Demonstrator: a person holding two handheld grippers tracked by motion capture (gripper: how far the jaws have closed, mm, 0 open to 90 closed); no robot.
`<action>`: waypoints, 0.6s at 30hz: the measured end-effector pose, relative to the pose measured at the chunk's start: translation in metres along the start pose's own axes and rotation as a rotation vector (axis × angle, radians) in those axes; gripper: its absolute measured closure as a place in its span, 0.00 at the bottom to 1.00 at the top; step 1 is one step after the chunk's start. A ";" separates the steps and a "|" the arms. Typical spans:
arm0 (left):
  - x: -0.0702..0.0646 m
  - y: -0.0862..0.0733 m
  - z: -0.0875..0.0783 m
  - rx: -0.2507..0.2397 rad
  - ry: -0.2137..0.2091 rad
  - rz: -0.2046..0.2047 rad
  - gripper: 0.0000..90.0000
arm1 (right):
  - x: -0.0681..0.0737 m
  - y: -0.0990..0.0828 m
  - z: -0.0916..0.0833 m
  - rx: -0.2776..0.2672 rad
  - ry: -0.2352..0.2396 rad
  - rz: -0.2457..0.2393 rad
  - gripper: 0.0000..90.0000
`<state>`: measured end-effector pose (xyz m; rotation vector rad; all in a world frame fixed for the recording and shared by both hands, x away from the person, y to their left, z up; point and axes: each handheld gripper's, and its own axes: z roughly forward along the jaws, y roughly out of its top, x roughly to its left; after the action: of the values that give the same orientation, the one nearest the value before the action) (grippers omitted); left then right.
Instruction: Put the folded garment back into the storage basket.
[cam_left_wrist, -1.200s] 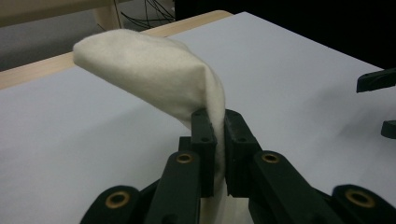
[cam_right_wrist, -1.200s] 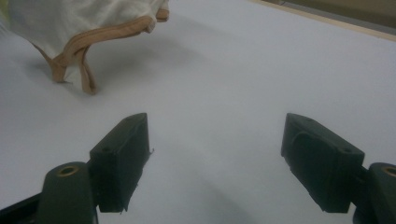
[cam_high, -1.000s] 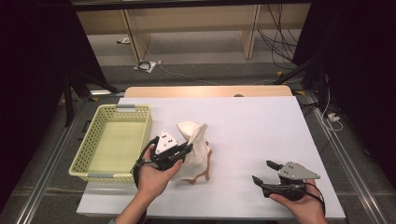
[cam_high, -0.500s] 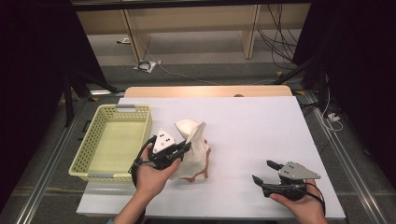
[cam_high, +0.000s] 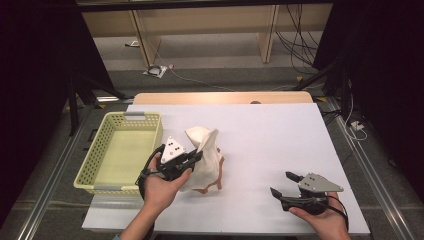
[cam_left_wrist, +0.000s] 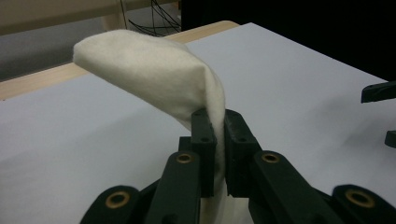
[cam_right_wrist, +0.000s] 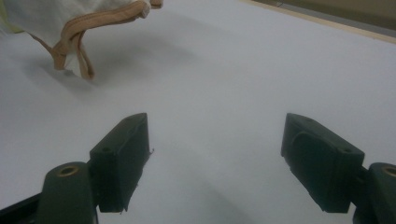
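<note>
A cream cloth bag (cam_high: 206, 156) with tan straps (cam_right_wrist: 74, 42) hangs partly lifted off the white table (cam_high: 270, 135), left of centre. My left gripper (cam_high: 196, 156) is shut on a fold of it; in the left gripper view the cloth (cam_left_wrist: 154, 74) arches up from between the jaws, with my left gripper (cam_left_wrist: 218, 140) pinching it. My right gripper (cam_high: 285, 183) rests low near the table's front right, open with nothing between its fingers (cam_right_wrist: 122, 156). In the right gripper view the right gripper (cam_right_wrist: 215, 158) faces bare table, the bag's straps far off at upper left.
A pale yellow plastic basket (cam_high: 100, 160) stands at the table's left edge, close to my left hand. A wooden strip (cam_high: 220, 97) borders the table's far side. Cables and furniture legs lie on the floor beyond.
</note>
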<state>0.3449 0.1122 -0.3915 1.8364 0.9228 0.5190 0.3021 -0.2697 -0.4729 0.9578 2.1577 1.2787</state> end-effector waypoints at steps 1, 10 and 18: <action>0.000 0.000 0.000 0.000 0.000 0.000 0.93 | 0.000 0.000 0.000 0.000 0.000 0.000 0.27; 0.002 0.001 -0.002 -0.007 0.005 -0.004 0.93 | 0.000 0.000 0.000 -0.002 0.001 0.000 0.27; 0.003 0.002 -0.003 -0.010 0.008 -0.008 0.93 | 0.000 0.000 0.000 -0.001 0.001 -0.001 0.27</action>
<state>0.3452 0.1161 -0.3887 1.8228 0.9307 0.5251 0.3021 -0.2697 -0.4729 0.9555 2.1573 1.2801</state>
